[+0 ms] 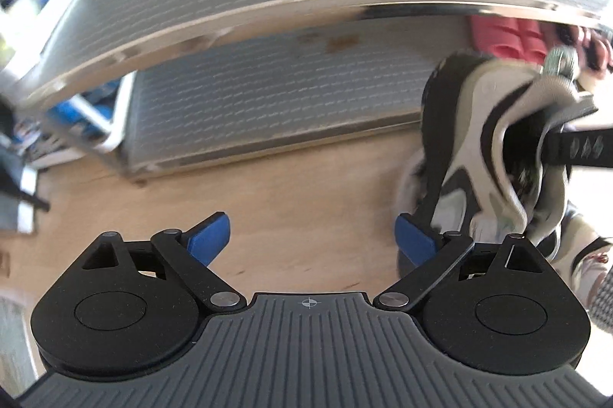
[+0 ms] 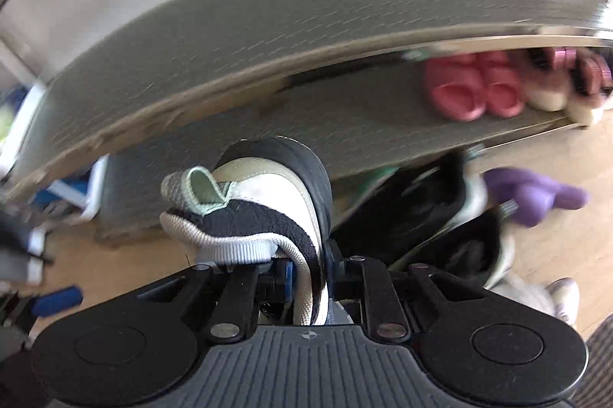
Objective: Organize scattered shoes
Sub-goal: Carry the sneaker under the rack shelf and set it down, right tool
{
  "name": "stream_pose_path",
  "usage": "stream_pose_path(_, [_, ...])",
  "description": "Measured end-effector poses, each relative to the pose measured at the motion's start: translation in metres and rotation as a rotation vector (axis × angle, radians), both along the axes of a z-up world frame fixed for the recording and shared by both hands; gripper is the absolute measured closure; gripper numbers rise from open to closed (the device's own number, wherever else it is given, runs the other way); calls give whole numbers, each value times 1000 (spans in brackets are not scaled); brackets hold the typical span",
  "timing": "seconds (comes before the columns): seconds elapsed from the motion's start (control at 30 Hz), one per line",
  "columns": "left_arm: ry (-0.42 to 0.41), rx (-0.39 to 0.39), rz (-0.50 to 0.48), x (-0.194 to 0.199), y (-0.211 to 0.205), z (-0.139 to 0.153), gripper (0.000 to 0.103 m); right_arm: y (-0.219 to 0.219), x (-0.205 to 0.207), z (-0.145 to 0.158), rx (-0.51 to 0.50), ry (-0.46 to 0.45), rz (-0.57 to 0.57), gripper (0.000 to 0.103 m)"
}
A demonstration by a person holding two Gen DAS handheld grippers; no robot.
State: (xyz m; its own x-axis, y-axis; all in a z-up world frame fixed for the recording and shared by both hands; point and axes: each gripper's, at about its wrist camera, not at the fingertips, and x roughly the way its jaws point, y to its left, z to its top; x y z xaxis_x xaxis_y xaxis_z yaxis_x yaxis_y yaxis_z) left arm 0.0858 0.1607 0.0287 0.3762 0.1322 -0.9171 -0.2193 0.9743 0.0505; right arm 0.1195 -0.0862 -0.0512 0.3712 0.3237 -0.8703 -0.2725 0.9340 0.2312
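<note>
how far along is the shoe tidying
Partly done. The pink slippers already sit on the rack's lower shelf, with another pair to their right. In hand: the right gripper is clamped on the collar of a black and white sneaker; the left gripper is open and empty. Left: a dark sneaker and a purple shoe lie on the floor.

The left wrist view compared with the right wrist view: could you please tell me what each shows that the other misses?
Only the left wrist view shows the open, empty left claw over bare wooden floor. Only the right shows the purple rubber clog and black shoes. Both show the grey metal shoe rack, pink slippers, and the right claw pinching the black-and-white sneaker.
</note>
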Motion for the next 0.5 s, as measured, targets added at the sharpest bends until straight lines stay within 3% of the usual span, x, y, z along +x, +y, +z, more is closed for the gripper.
stream_pose_path(0.13, [12, 11, 41, -26, 46, 4, 7, 59, -20, -24, -37, 55, 89, 87])
stream_pose_path(0.3, [-3, 137, 135, -42, 107, -2, 11, 145, -33, -69, -54, 137, 171, 87])
stream_pose_path(0.37, [27, 77, 214, -43, 125, -3, 14, 177, -33, -84, -62, 164, 192, 87])
stream_pose_path(0.43, [7, 12, 233, -44, 134, 0, 11, 206, -27, -97, -62, 190, 197, 87])
stream_pose_path(0.5, [6, -2, 235, -45, 139, 2, 10, 234, -17, -111, -51, 203, 189, 86])
